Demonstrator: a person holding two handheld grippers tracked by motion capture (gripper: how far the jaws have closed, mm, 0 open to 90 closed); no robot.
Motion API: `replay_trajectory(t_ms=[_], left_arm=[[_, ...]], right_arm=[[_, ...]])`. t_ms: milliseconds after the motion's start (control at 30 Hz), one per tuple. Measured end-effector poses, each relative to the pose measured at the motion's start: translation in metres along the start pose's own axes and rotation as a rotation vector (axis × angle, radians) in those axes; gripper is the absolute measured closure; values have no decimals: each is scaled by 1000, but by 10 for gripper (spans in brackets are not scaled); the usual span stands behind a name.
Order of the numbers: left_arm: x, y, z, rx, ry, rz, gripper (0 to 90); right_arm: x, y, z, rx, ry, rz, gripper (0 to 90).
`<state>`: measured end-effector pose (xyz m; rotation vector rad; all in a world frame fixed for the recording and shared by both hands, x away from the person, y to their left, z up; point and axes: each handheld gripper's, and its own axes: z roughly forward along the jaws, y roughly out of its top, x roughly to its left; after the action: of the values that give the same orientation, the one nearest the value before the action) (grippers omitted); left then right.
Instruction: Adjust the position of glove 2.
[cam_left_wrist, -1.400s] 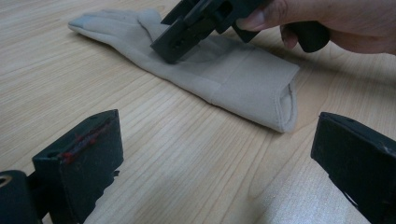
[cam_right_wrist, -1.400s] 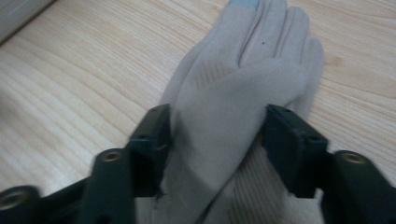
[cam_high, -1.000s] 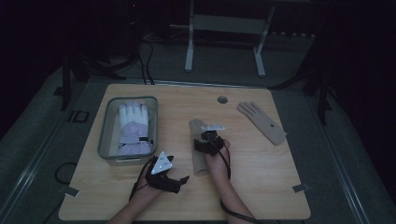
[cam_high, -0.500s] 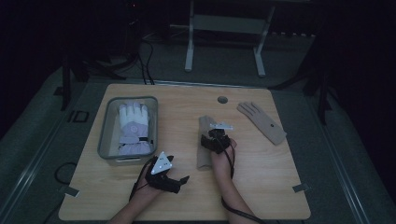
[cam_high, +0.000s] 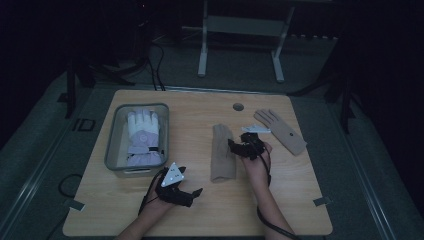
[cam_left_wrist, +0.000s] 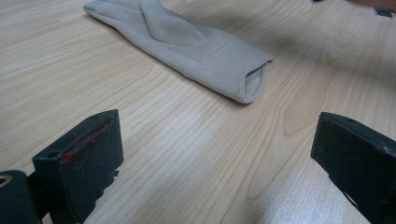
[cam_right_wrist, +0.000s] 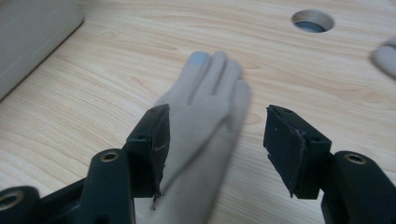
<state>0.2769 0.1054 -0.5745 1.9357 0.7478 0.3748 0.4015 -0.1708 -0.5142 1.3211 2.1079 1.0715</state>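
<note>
Beige glove (cam_high: 222, 159) lies flat at centre of the high view, fingers toward the top of the frame, cuff toward the bottom. It looks folded or doubled along its length; from above the fingers cannot be counted.

Right gripper (cam_high: 239, 147) sits at the glove's right edge, centre frame. In the right gripper view its jaws are spread, the glove (cam_right_wrist: 201, 121) running up between them from the bottom edge, fingertips at centre. Left pad overlaps the glove's edge; whether it touches the cloth or hovers just over it cannot be told. Glove is blurred there. Judged: jaws are set astride the hand part for a pinch, not closed yet.

Left gripper (cam_high: 195, 192) rests low, lower centre-left of the high view, near the cuff but apart from it. In the left gripper view its jaws are wide apart at the bottom corners with bare wood between, and the open cuff (cam_left_wrist: 254, 84) faces them in the upper middle. Judged: it waits aimed at the cuff mouth, ready to take that end.

Second beige glove (cam_high: 281, 131) lies spread, right of centre, upper part of the table (cam_high: 295, 200). Clear bin (cam_high: 111, 150) at left holds a white and lilac winter glove (cam_high: 142, 137); its lower end is hard to make out in the dim light. Round hole (cam_high: 238, 107) near the table's top edge. Room beyond the table is too dark to read.
</note>
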Motion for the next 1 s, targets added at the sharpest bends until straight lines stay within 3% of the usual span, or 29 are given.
replay_trajectory(t_ms=[167,400,467,600,833,1000], left_arm=[[1,0,0,1,-1,-3,26],[0,0,0,6,-2,0,26],[0,0,0,6,-2,1,26],[0,0,1,5,0,0,26],[0,0,0,4,0,3,25],[0,0,1,5,-1,2,26]], right_arm=[[-27,3,-23,-20,21,-1,422],[-63,1,-38,-37,-1,8,421],[-68,0,-39,-41,-5,9,421],[-93,-2,-42,-40,-34,5,422],[-131,5,-41,-23,-66,55,428],[-153,10,-35,3,-62,70,436]])
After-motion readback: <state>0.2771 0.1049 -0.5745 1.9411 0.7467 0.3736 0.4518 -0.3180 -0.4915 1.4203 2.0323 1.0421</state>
